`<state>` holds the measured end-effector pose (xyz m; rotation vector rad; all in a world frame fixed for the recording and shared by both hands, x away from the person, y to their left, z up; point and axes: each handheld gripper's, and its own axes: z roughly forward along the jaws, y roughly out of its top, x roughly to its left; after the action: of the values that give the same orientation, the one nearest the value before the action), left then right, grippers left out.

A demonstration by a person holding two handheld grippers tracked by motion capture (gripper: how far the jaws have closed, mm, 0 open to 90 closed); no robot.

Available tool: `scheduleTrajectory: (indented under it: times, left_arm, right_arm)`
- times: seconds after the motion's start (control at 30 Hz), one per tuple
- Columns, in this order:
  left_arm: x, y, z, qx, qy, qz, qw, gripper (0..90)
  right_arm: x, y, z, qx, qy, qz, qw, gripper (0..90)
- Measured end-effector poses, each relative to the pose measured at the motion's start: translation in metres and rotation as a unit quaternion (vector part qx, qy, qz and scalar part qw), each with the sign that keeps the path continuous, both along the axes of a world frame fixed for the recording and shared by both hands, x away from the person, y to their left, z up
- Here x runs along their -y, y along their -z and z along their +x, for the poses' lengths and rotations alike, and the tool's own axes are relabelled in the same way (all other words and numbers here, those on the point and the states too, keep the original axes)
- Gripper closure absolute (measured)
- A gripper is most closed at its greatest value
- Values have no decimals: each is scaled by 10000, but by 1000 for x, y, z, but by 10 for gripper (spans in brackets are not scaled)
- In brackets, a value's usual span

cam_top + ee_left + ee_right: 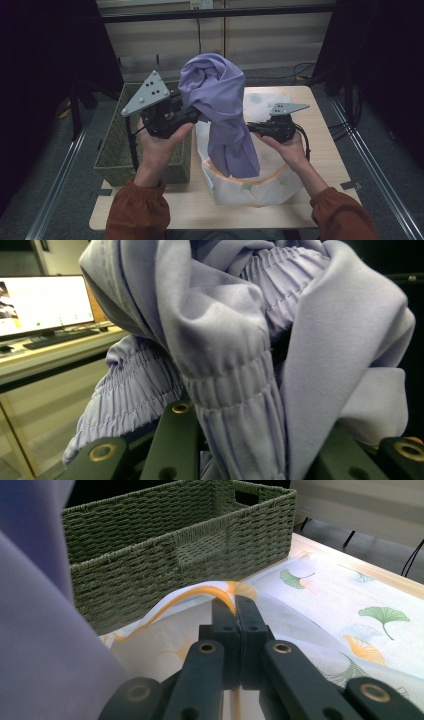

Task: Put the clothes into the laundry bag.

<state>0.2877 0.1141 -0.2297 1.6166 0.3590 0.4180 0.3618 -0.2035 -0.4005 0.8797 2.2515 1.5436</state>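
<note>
— What surrounds the tabletop?

— Grey carpeted floor with metal rails at nine and three o'clock, and dark curtains on both sides.

— And at twelve o'clock?

— A pale panelled wall behind a black crossbar. In the left gripper view, a lit monitor stands on a desk.

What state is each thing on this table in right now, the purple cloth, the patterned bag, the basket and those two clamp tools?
Purple garment: bunched, held up, lower end hanging into the bag's mouth.
Leaf-print mesh bag: lying on the table, mouth rim lifted.
Green woven basket: upright beside the bag; inside hidden.
Left gripper: shut on the garment's elastic band.
Right gripper: shut on the bag's orange-edged rim.
Table: partly covered.
</note>
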Motion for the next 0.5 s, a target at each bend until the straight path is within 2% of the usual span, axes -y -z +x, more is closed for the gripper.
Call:
scheduleTrajectory:
  times: [0.03, 0.1, 0.17, 0.23, 0.33, 0.47, 0.5]
  left_arm:
    - [3, 2, 0, -58, 5, -39, 10000, 746]
    - [11, 7, 1, -84, 85, 112, 9999, 746]
    - [17, 11, 2, -140, 126, 141, 9997, 745]
    - [21, 15, 5, -115, 161, 236, 9995, 745]
    - [27, 21, 8, -148, 113, 342, 9992, 745]
    - [30, 28, 15, -177, 74, 619, 9979, 745]
    - [30, 31, 17, -230, 103, 602, 9979, 745]
  right_arm:
    - [0, 0, 0, 3, -4, 0, 10000, 896]
    - [0, 0, 0, -1, -22, 8, 10000, 896]
    - [0, 1, 0, -22, -21, -3, 10000, 896]
    - [-1, 0, 0, -20, -40, -2, 10000, 897]
    - [-1, 0, 0, 2, -44, -11, 10000, 897]
    - [0, 1, 0, -10, -39, -1, 10000, 897]
    - [0, 1, 0, -19, -19, -1, 10000, 897]
